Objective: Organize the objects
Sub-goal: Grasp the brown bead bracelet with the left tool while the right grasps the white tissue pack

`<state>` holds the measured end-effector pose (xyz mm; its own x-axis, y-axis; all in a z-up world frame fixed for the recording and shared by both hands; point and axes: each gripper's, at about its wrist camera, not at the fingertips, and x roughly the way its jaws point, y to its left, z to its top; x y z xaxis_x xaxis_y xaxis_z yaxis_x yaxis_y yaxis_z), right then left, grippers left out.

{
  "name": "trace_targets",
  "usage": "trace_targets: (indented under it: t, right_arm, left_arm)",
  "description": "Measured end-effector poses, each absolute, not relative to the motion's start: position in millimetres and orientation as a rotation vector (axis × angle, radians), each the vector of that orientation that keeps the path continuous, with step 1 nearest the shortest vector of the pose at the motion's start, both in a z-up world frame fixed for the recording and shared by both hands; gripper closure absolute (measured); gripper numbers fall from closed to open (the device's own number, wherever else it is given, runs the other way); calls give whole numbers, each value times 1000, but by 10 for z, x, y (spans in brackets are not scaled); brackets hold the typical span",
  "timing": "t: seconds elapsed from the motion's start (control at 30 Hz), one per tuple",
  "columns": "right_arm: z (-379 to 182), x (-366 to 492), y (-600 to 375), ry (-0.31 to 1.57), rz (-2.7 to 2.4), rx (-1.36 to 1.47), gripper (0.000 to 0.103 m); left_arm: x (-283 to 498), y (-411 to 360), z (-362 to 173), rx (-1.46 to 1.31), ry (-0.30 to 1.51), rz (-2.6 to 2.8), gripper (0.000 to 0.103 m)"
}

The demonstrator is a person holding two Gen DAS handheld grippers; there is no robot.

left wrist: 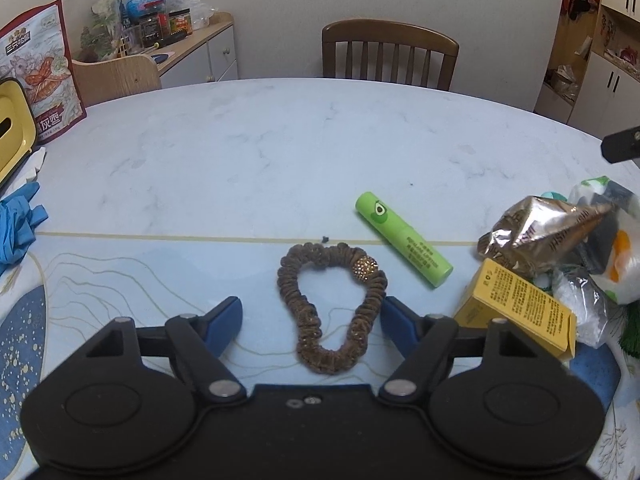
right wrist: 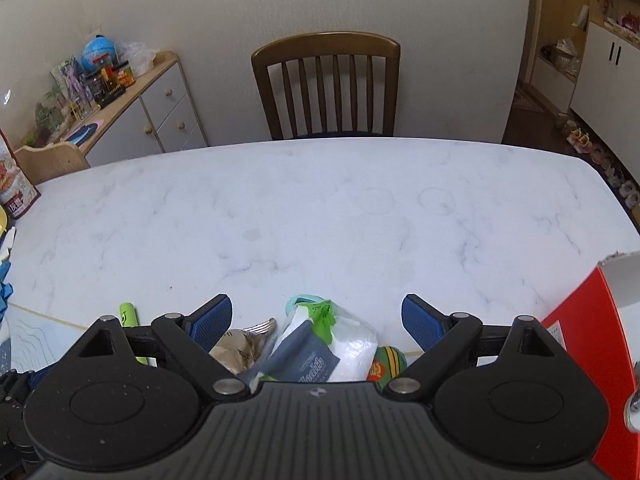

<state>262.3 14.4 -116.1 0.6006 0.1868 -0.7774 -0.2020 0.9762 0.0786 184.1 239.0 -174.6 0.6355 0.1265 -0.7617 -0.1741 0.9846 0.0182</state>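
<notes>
White marble-patterned tabletop (left wrist: pixel 248 152) fills both views, with a pale blue mat (left wrist: pixel 120 272) printed with thin gold lines covering its near part and a wooden slat-back chair (left wrist: pixel 390 52) pushed in at the far edge against a plain wall. Far left in the left wrist view, a yellow container (left wrist: pixel 10 136) is cut off by the frame, a printed snack bag (left wrist: pixel 42 68) stands behind it, and a blue glove (left wrist: pixel 18 220) lies crumpled at the edge. Behind them a low sideboard (left wrist: pixel 200 52) carries jars and a small globe, too small to read.

The left gripper (left wrist: pixel 312 320) has its jaws spread wide, holding nothing; a brown scrunchie (left wrist: pixel 332 304) with a gold beaded ball lies on the mat between the blue pads, its right side just beside or touching the right pad, I cannot tell which. Right of it a green lip balm tube (left wrist: pixel 404 240) lies tilted across the mat's edge. Further right is a pile: a yellow box (left wrist: pixel 520 308), a crumpled gold foil bag (left wrist: pixel 532 236) and plastic-wrapped items partly hidden under one another.

The right gripper (right wrist: pixel 316 320) is likewise spread and empty, hovering over that pile, which its body largely hides. A red box (right wrist: pixel 588 340) is clipped by the right frame edge.
</notes>
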Motion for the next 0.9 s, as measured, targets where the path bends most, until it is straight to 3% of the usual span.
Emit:
trace_targets:
  t: [0.23, 0.47, 0.67, 0.9]
  right_arm:
    - [-1342, 2566, 208, 951, 207, -55, 14]
    - [-1395, 2497, 171, 994, 236, -29, 42]
    - [-1364, 2461, 140, 1008, 260, 8, 70]
    - [-1282, 2376, 67, 991, 276, 18, 85]
  left_arm:
    - [1836, 2371, -1739, -61, 860, 164, 36]
    - [1842, 2351, -1725, -62, 858, 159, 50]
    - [1852, 2363, -1692, -79, 860, 147, 84]
    - [1829, 2402, -1668, -105, 865, 144, 88]
